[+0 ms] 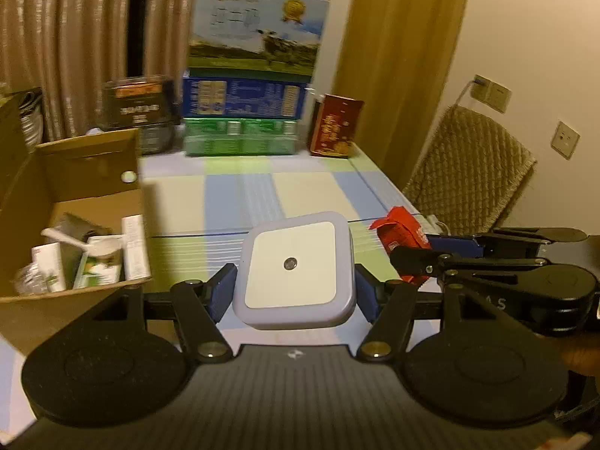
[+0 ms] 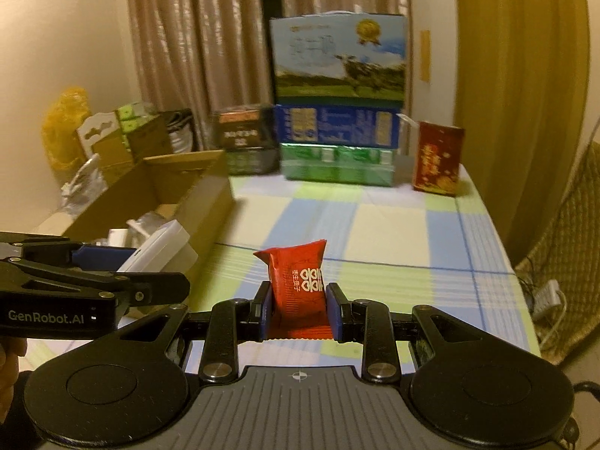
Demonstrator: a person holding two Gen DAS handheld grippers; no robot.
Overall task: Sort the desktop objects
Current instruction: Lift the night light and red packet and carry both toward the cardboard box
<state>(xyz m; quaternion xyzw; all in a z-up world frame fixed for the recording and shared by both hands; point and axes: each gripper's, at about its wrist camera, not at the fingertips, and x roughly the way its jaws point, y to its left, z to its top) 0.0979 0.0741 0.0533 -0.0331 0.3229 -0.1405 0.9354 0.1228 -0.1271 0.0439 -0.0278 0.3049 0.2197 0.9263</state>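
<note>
Left wrist view: the left gripper has its jaws closed on a square white night light, one blue pad against each side, the item lifted clear of the checked tablecloth. To its left stands an open cardboard box already containing several items: small cartons, a white plastic spoon and what appears to be a clear wrapper; exact contents cannot be told through the blur. The right gripper enters from the right edge, clamped on a red snack packet. Right wrist view: the right gripper holds the red snack packet upright between narrow-set jaws, above the near part of the table. The left gripper is seen side-on with the night light between its fingers, positioned just beside the near corner of the cardboard box. The tablecloth between the grippers and the stacked cartons along the far edge shows no loose small items. Assessment: sorting appears well advanced. Some goods are boxed, two are in hand and not yet deposited, and release of both into the box seems to be the remaining work, subject to anything outside the views.
</note>
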